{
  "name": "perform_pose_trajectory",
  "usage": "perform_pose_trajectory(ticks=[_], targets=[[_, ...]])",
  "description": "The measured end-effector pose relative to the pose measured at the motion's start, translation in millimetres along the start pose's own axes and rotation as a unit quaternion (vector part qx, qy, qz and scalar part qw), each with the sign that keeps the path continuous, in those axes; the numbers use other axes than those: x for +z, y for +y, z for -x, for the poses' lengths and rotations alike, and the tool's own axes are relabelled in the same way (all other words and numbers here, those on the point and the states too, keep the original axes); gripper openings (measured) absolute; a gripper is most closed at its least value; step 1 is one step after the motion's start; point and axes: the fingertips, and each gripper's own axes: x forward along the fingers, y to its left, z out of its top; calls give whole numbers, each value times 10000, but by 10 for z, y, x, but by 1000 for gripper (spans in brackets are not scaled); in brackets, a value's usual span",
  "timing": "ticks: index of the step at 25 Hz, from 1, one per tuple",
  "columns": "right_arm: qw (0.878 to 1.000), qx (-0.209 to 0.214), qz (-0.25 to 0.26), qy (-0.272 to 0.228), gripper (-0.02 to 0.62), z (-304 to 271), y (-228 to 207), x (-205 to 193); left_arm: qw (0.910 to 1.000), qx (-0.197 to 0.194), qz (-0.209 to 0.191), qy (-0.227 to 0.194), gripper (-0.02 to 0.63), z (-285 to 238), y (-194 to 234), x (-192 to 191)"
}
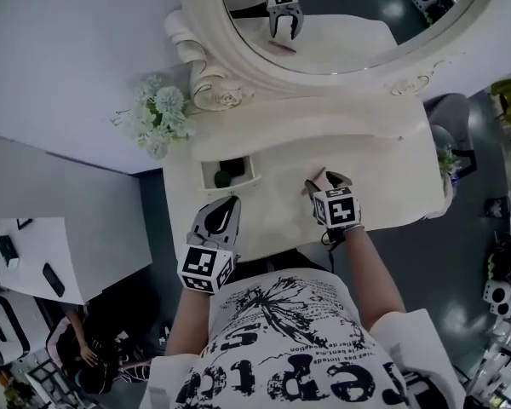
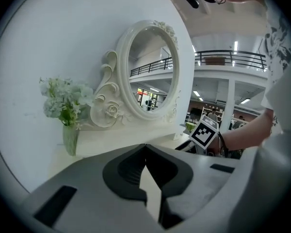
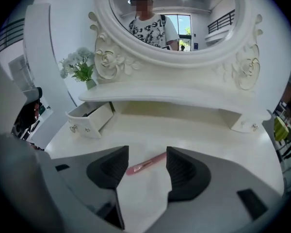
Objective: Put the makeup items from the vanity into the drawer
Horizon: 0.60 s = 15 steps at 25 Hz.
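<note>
Nearest the person, the left gripper (image 2: 145,147) hangs over the near left edge of the surface (image 1: 272,201), its fingers (image 2: 123,171) clenched together on nothing. To its right, the right gripper (image 3: 146,153) tilts down at the surface with its fingers (image 3: 186,171) spread apart. The pink makeup brush (image 3: 146,162) lies flat on the surface in the gap between them, slanted across it. Neither pad presses on it, so the brush is framed but not gripped. It looks light and thin, with a stiff handle and what seems to be a soft tuft at its left end. On so smooth a white top it would likely roll or skid if nudged from one side only. I judge it is best taken across the handle near its middle, leaving the bristles alone. The fingers should close squarely from both sides, low enough to catch so flat a stick. Little force should be needed, and too much might flick it out. Farther off and to the left, the small drawer (image 3: 87,123) stands pulled open under the raised shelf (image 3: 174,97) with dark items (image 1: 228,170) inside, so the carry would be short. Beyond are the vase of pale flowers (image 3: 80,68) and the oval mirror (image 3: 203,13).
</note>
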Motion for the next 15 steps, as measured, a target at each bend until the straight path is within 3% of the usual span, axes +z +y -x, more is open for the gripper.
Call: perform_pose_trajectory(ticks=[9, 12, 14, 15], targets=[[9953, -36, -925, 298, 252, -273, -157, -315, 9978, -386, -156, 509, 19, -263, -141, -260], [9945, -108, -974, 378, 250, -352, -159, -320, 9970, -433, -124, 637, 20, -294, -170, -359], [9950, -304, -835, 459, 192, -362, -189, -330, 9967, -433, -99, 672, 20, -306, -173, -392], [9950, -392, -769, 494, 78, -362, -206, -337, 9967, -426, -89, 678, 20, -311, -169, -400]])
